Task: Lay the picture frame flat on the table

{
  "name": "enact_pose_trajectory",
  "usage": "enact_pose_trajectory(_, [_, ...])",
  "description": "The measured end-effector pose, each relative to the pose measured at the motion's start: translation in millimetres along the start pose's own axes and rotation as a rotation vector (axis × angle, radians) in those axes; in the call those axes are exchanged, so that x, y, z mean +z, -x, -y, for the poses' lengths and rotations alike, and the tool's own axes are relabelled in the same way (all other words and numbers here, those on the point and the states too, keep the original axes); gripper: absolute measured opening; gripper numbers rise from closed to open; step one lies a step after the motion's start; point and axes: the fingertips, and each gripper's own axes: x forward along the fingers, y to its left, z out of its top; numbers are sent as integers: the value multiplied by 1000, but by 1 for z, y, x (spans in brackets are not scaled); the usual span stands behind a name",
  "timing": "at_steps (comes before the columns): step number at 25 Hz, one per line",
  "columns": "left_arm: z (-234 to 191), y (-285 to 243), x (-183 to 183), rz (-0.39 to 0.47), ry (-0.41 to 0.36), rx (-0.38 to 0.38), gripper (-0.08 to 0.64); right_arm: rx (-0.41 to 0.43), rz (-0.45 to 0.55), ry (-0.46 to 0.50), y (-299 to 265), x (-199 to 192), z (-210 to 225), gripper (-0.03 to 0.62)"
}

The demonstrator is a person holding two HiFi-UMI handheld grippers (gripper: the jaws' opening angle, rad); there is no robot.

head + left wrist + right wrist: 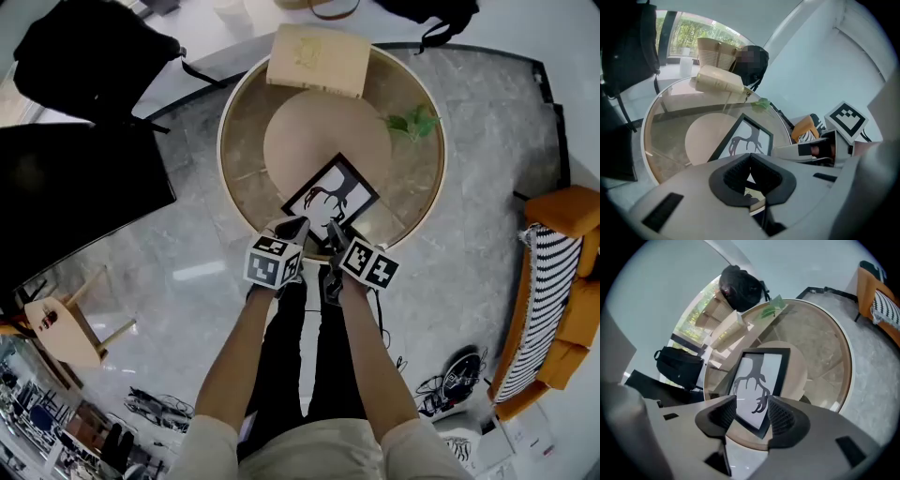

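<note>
A black picture frame (333, 195) with an antler silhouette on white lies on the round glass table (228, 122), near its front edge, turned like a diamond. It looks flat on the glass in the left gripper view (746, 137) and the right gripper view (757, 376). My left gripper (292, 228) is shut, its tips together (750, 159) over the frame's near-left edge; whether they touch it is unclear. My right gripper (335, 234) is open, its two jaws standing either side of the frame's near corner (752, 411) without closing on it.
A tan box (319, 58) rests on the table's far rim, a green sprig (414, 122) at the right. Black bags (84, 56) and a dark panel (66, 197) lie left; an orange sofa (562, 281) stands right, a wooden stool (66, 328) at lower left.
</note>
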Motion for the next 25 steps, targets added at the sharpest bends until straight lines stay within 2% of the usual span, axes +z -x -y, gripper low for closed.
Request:
enact_pose_trajectory(6, [28,57,0,12,-66,-12,21,117,40,291,57,-15,-32,216])
enact_pose_trajectory(11, [64,109,8,32,-108,-31,21,263,101,353,133,-12,-70,216])
enact_pose_trajectory(13, [77,124,9,35,-116,-25,21,292,132,400,160,-9,-79,216])
enact_pose_trajectory(15, [92,139,11,41,-112,-16,21,314,141,400,183,-10,-80,216])
enact_pose_trajectory(18, [114,164,17,64,-105,22,21,356,130,380,212,-14,-81,216])
enact_pose_trajectory(22, [145,201,44,145,-118,79,21,398,100,468,242,-8,-94,216])
enact_pose_trajectory(25, [177,226,50,189,-119,107,21,425,97,526,279,-7,-102,216])
